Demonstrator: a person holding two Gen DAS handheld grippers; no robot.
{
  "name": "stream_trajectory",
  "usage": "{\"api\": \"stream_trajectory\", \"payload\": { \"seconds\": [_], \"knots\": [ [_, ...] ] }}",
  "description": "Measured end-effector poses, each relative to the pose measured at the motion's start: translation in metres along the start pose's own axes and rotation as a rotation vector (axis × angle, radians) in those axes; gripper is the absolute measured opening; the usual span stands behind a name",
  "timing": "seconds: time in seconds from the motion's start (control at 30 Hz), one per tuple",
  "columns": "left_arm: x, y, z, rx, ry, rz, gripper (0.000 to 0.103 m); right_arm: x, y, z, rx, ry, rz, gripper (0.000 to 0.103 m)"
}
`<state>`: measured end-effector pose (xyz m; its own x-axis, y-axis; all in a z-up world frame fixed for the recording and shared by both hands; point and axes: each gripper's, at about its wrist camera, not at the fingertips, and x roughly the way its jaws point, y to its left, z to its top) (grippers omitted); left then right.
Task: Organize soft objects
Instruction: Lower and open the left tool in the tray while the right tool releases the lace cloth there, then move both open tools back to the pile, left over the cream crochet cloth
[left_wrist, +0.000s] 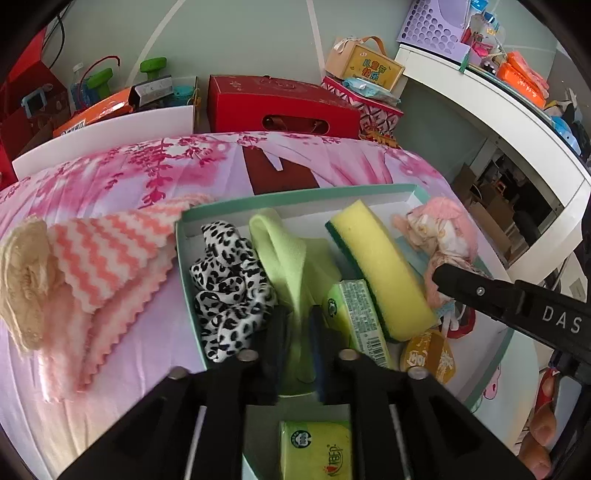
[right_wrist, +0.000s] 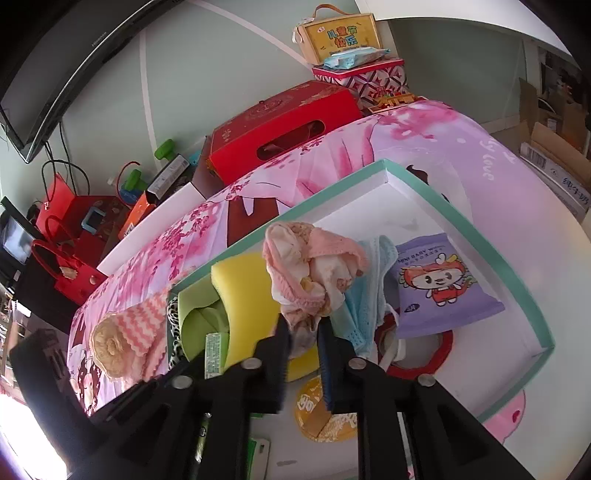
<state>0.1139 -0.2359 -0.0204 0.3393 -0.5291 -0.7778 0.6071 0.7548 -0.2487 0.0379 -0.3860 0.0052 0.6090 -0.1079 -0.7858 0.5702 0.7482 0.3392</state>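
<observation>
In the teal box (right_wrist: 476, 221), left jaws clench green cloth (left_wrist: 291, 254), right jaws pink garment (right_wrist: 314, 266), beside sponge (left_wrist: 380, 266).

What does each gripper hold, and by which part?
Left gripper: green cloth, by its near end. Right gripper: pink knitted garment, by its lower edge.

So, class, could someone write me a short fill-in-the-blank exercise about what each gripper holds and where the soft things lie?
1. The left gripper is shut on the light ____ cloth.
2. The right gripper pinches the ____ knitted garment.
3. The yellow sponge lies ____ the teal-rimmed box.
4. The zigzag cloth lies ____ the box.

Missing words: green; pink; inside; outside
</observation>
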Motion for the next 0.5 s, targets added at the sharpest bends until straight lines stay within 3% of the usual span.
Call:
{"api": "stream_trajectory", "payload": {
  "seconds": [0.07,0.23,0.33,0.5],
  "knots": [
    [-0.006,-0.002,0.001,0.007,-0.006,-0.005,0.035,-0.002,-0.001,0.000,0.004,0.004,-0.016,0.028],
    [-0.019,-0.007,0.006,0.048,-0.030,0.025,0.046,-0.011,0.001,0.001,-0.003,-0.007,-0.026,0.030],
    [-0.028,-0.007,0.008,0.058,-0.042,0.045,0.053,-0.016,0.001,0.002,-0.002,-0.010,-0.032,0.043],
    [-0.048,0.001,0.011,0.039,-0.073,0.079,0.062,-0.022,0.004,0.002,-0.011,-0.003,-0.063,0.050]
  ]
}}
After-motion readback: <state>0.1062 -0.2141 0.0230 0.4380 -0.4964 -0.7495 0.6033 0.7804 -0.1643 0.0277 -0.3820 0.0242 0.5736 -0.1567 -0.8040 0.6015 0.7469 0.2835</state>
